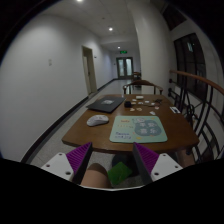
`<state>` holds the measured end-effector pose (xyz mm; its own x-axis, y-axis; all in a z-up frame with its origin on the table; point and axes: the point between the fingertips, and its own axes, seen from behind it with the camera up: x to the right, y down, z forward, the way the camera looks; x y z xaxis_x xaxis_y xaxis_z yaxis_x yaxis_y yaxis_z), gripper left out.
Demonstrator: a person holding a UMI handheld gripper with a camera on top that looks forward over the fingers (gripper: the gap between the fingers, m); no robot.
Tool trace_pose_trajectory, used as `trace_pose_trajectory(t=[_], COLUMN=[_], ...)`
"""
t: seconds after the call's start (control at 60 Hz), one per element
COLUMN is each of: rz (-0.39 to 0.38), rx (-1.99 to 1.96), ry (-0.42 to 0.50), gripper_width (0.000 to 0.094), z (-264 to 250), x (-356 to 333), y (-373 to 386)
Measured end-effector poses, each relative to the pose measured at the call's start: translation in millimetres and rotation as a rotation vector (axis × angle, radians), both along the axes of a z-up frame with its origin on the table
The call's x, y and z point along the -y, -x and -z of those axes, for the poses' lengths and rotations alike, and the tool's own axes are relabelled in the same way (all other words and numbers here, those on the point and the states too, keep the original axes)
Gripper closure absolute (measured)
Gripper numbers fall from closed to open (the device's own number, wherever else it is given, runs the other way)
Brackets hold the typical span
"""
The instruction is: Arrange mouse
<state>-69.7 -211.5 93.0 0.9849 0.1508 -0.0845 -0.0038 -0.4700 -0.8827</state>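
Corridor setting, white walls; wooden table (85,133) at frame centre. Mouse (97,120) sat left of centre, beside a pale mat (137,127), laptop (104,103) behind it. Gripper (113,160) at bottom, fingers spread wide, holding nothing. Risk: long approach could knock the mouse askew.

legible text: none | green sign (123,46) above far doors: lit, wording too small

The hand-held two-finger gripper (110,162) has pale grey, blocky fingers (62,167). Each finger carries a bright purple pad (145,156) on its inner face, with flat, angular edges.
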Motion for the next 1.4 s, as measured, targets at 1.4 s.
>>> trace_pose_trajectory(t=[1.4], rz=[-0.081], rx=[0.122], ry=[0.238], gripper_width=[0.0087], z=[113.3], x=[-302.3], y=[172.3])
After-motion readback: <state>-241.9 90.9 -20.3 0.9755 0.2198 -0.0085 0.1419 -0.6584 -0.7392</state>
